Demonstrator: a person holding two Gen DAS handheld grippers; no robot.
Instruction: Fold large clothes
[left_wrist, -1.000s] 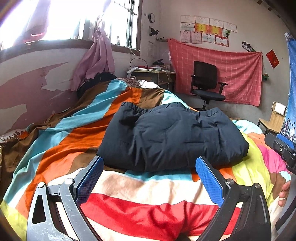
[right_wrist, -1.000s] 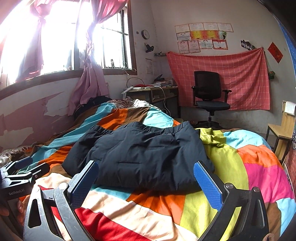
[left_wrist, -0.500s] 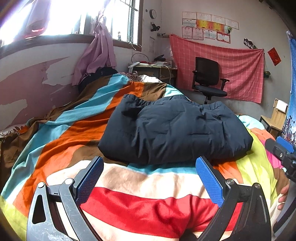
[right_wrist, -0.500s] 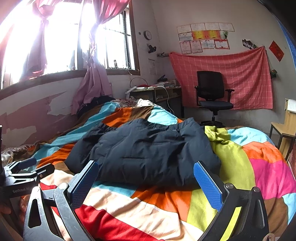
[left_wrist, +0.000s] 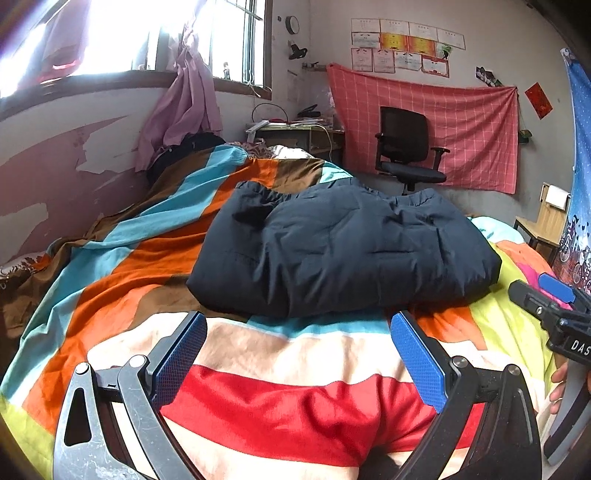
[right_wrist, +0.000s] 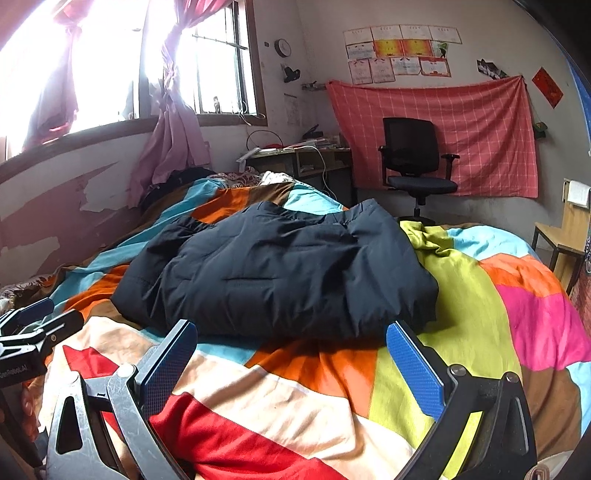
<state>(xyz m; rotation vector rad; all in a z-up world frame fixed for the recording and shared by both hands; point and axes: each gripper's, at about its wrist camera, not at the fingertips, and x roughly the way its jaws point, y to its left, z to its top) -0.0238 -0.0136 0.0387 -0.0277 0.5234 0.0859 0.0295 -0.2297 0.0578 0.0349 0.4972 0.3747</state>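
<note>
The left tool (left_wrist: 297, 332) hangs released over the near end of the bed, its two blue-padded fingers (left_wrist: 179, 356) spread wide with nothing between them but the striped bedspread (left_wrist: 280, 406) below; the right tool (right_wrist: 291, 339) is likewise spread wide and empty, its blue pads (right_wrist: 415, 367) apart above the same cover. Each tool shows at the edge of the other's view: the right one at the far right of the left wrist view, with a few fingertips of the person's hand (left_wrist: 557, 384) just beneath it, and the left one at the far left of the right wrist view. Just beyond both tools, near but not touching them, the dark navy padded jacket (left_wrist: 340, 251) lies on the bed as a thick folded bundle, puffy and creased, resting across the orange, brown, turquoise and yellow-green patches of the bedspread. To the left a wall with peeling maroon paint (left_wrist: 55, 177) runs under a bright window (right_wrist: 207, 59) with pink curtains (right_wrist: 173, 129). At the far end of the room stands a cluttered surface (right_wrist: 306, 155), a black office chair (right_wrist: 415, 162) before a red checked cloth (right_wrist: 480, 125) hung on the wall, with certificates (right_wrist: 399, 51) above it and a wooden chair (right_wrist: 569, 229) at the right
</note>
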